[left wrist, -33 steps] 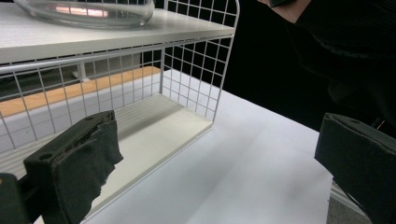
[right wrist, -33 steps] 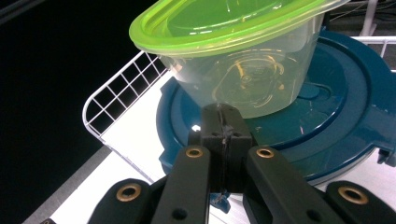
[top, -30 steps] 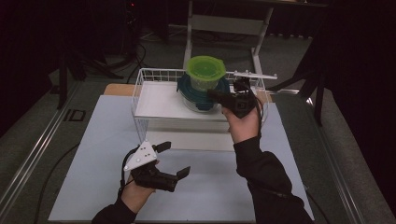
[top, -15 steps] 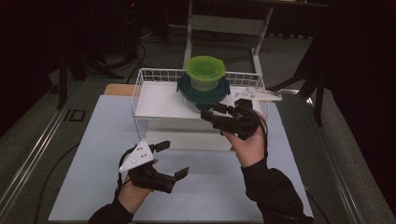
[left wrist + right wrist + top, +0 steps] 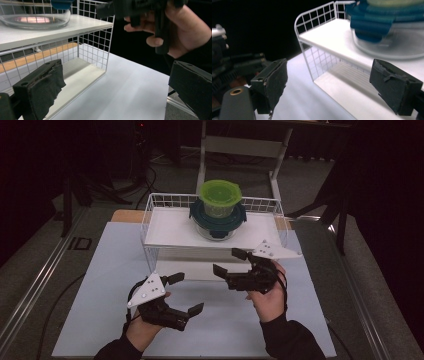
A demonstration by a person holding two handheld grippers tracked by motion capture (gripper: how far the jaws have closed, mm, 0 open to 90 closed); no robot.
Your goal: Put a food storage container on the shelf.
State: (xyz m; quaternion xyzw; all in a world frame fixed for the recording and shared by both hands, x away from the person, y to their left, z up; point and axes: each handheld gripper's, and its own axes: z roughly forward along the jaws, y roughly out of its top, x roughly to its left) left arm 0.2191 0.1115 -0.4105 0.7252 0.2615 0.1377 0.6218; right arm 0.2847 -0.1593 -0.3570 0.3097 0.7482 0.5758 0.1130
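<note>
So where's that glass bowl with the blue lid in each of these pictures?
High view: glass bowl at top centre, on the wire rack's white shelf.
Left gripper view: bowl at top left, on that shelf.
Right gripper view: bowl at top right.
Shared landmark: the white shelf.

Right gripper (image 5: 327, 82) jaws wide apart, just been opening, nothing between; white wire rack (image 5: 317, 35) ahead, blue-lidded glass container (image 5: 387, 37) on its top shelf.

Green-lidded container (image 5: 220, 202) stacked on teal-lidded glass bowl (image 5: 217, 222), upright on rack shelf (image 5: 170, 232)
</note>
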